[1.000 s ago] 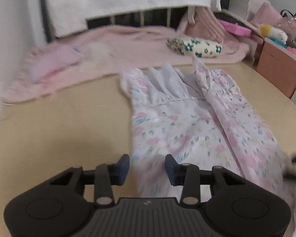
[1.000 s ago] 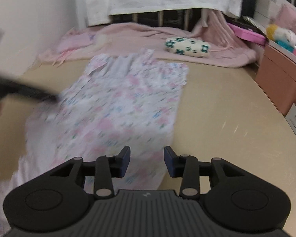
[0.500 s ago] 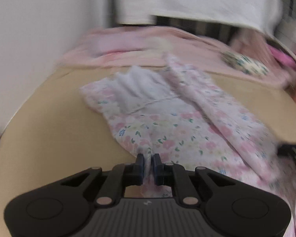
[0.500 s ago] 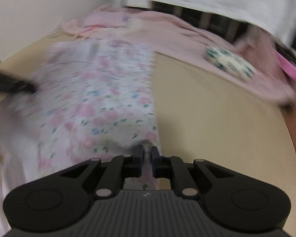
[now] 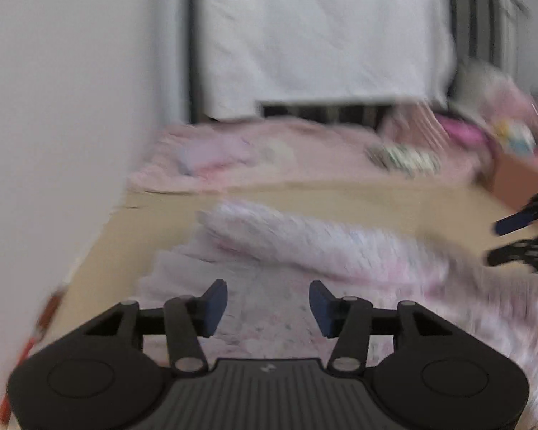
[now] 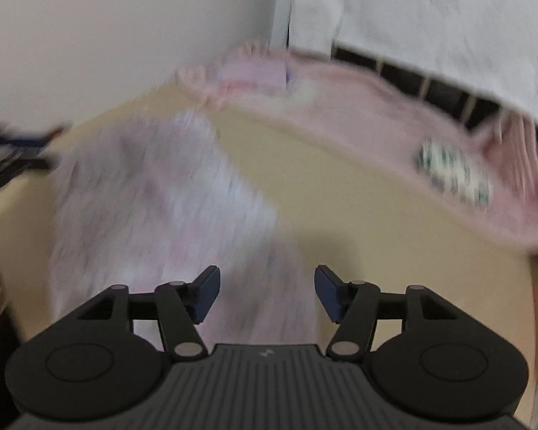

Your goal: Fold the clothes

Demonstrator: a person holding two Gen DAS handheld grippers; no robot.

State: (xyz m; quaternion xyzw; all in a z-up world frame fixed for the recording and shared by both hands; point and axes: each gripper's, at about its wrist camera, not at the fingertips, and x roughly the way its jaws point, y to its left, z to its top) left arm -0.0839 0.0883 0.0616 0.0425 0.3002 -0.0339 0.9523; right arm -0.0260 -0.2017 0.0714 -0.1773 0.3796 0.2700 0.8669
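Holding both tools wide with nothing between the pads, I keep my left gripper (image 5: 268, 302) and right gripper (image 6: 267, 292) over the floral dress (image 5: 305, 251), which lies doubled over on the tan table (image 5: 340, 190) at 12 o'clock. It looks thin, limp and light; I'd pinch a hem corner. Only the right view shows its edge toward 2 o'clock.

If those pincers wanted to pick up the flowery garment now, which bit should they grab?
Probably the near edge of the floral garment, coming in low from the front. It lies flat and bunched on the tan surface, so only an edge or raised fold offers something to pinch. The left gripper and right gripper are both open right over that edge. Blur hides finer detail.
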